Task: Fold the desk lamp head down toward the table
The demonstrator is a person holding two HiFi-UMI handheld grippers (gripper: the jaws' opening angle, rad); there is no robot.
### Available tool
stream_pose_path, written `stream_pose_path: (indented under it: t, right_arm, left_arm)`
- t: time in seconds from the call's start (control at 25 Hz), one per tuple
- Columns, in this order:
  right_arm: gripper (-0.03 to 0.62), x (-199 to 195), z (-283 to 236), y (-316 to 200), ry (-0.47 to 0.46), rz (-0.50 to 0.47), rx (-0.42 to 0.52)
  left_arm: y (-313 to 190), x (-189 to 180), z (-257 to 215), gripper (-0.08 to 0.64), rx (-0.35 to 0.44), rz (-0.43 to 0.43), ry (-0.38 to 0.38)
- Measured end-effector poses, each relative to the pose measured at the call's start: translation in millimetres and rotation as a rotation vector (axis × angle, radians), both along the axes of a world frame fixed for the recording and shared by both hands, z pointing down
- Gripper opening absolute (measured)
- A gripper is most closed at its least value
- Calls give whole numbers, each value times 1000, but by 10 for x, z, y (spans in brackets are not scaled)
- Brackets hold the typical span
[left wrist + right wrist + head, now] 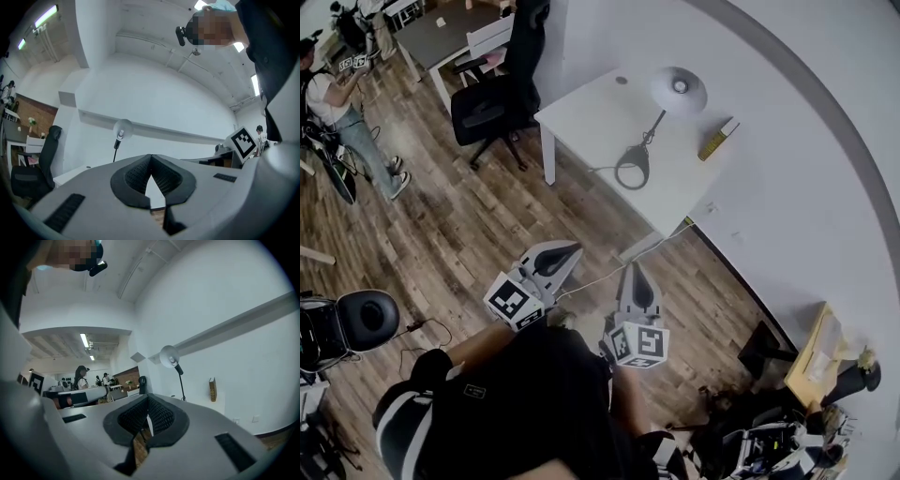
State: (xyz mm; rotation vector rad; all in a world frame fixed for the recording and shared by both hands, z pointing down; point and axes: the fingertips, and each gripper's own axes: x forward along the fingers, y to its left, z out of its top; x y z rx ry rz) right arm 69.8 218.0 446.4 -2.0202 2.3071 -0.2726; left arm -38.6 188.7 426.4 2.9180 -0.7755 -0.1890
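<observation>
While I hold both arms out low in front of my body, my left gripper [570, 249] and right gripper [634, 270] point level toward the white table [581, 117] — well short of it, over the wood floor [459, 225]. Both pairs of jaws are pressed together, gripping nothing. Over there the desk lamp [649, 136] stands on the table — its head [678, 90] raised.

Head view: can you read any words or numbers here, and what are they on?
No readable words or numbers.
Markers on left gripper and right gripper: black-and-white square patterns, no letters.
On the book: anything printed is too small to read.
</observation>
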Motion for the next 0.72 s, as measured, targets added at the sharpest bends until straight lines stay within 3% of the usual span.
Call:
stream_pose_path:
  t: [0.4,0.72]
  right_arm:
    - [12,173,66,-588,15,3,-9]
    - [12,365,13,-1480,21,44,-9]
  left_arm:
    - [-725,269,-68,25,18,10,33]
    - [-1658,548,-50,25,13,61,44]
